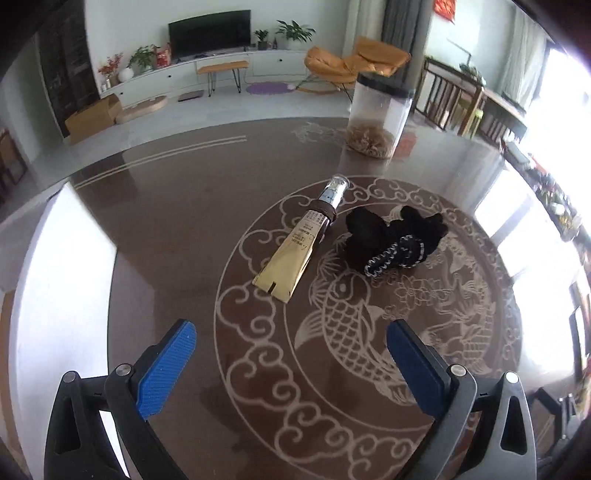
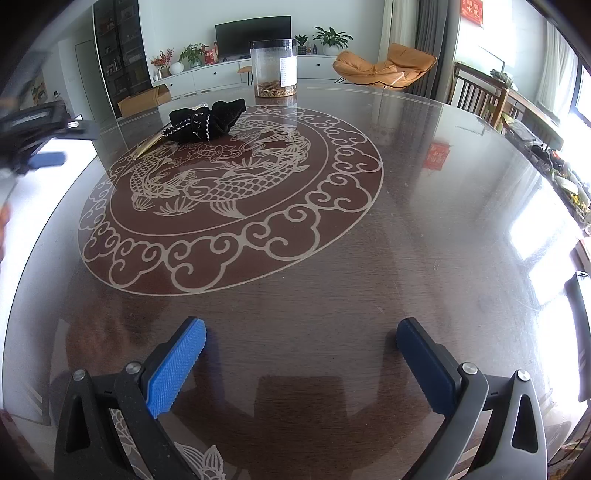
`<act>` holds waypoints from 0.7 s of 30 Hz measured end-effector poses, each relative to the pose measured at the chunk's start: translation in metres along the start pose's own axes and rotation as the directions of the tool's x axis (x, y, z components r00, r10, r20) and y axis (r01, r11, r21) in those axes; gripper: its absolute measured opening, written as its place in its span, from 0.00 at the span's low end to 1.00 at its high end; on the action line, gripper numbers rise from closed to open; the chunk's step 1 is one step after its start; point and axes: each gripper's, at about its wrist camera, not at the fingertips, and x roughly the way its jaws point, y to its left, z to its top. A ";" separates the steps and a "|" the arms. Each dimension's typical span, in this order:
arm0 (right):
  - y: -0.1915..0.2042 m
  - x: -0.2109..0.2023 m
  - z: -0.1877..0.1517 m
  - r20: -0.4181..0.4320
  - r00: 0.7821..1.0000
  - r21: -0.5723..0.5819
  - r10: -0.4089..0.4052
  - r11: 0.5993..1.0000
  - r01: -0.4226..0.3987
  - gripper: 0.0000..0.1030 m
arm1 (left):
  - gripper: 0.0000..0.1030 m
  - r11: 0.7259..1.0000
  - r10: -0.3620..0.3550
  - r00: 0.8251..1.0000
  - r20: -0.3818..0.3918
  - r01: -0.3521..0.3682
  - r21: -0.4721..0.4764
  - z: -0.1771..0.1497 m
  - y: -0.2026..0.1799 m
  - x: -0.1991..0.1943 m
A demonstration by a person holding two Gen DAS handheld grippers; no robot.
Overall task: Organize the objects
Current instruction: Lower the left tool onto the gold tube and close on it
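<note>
- On the table [image 1: 166, 221], a dark glossy top with a pale fish-and-cloud medallion, lie 2 loose things: a tube [image 1: 295, 247] and a black pouch [image 1: 395, 236].
- Seen from the left wrist, the tube is gold with a brown collar and a clear cap. It lies flat across the medallion's ring, cap pointing away and crimped end toward the camera.
- The pouch sits just right of the tube, near its collar, crumpled, with a black-and-white cord across its front. I cannot tell whether the 2 touch.
- A jar [image 1: 380, 114], clear with a dark lid, stands upright well beyond them near the far edge, with tan shreds in its bottom.
- Left gripper [image 1: 291, 369] hangs over the near rim of the medallion, jaws spread wide and holding nothing; its blue pads [image 1: 166, 369] are bare, and the tube lies ahead between their lines.
- Right gripper [image 2: 301, 363] hovers over plain table outside the medallion, jaws likewise released and empty.
- From the right wrist, the pouch [image 2: 207, 118] lies at the far left of the medallion, hiding most of the tube [image 2: 147, 146], of which only a gold end shows. The jar [image 2: 273, 68] stands behind, a white label on its side.
- At that view's left edge, part of the left gripper [image 2: 48, 147] shows, blurred.
- Beyond the table are a TV [image 1: 210, 33] on a white cabinet, potted plants, and an orange chair [image 1: 354, 62].
</note>
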 end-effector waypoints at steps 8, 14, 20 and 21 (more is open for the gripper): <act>0.000 0.000 0.000 0.000 1.000 -0.002 0.000 1.000 0.000 1.00 | 1.00 0.986 -0.063 0.997 -0.036 0.068 0.155 0.036 -0.021 0.053; 0.000 0.000 0.000 0.000 1.000 -0.004 0.000 1.000 0.000 1.00 | 1.00 0.972 -0.075 0.995 -0.067 0.088 0.217 0.058 -0.034 0.073; 0.000 0.000 0.000 0.000 1.000 -0.004 0.000 1.000 0.000 1.00 | 1.00 0.977 -0.077 0.996 -0.048 0.084 0.194 0.074 -0.040 0.089; 0.000 0.000 0.000 0.000 1.000 -0.004 0.000 1.000 0.000 1.00 | 1.00 0.980 -0.071 0.997 -0.038 0.077 0.181 0.076 -0.039 0.090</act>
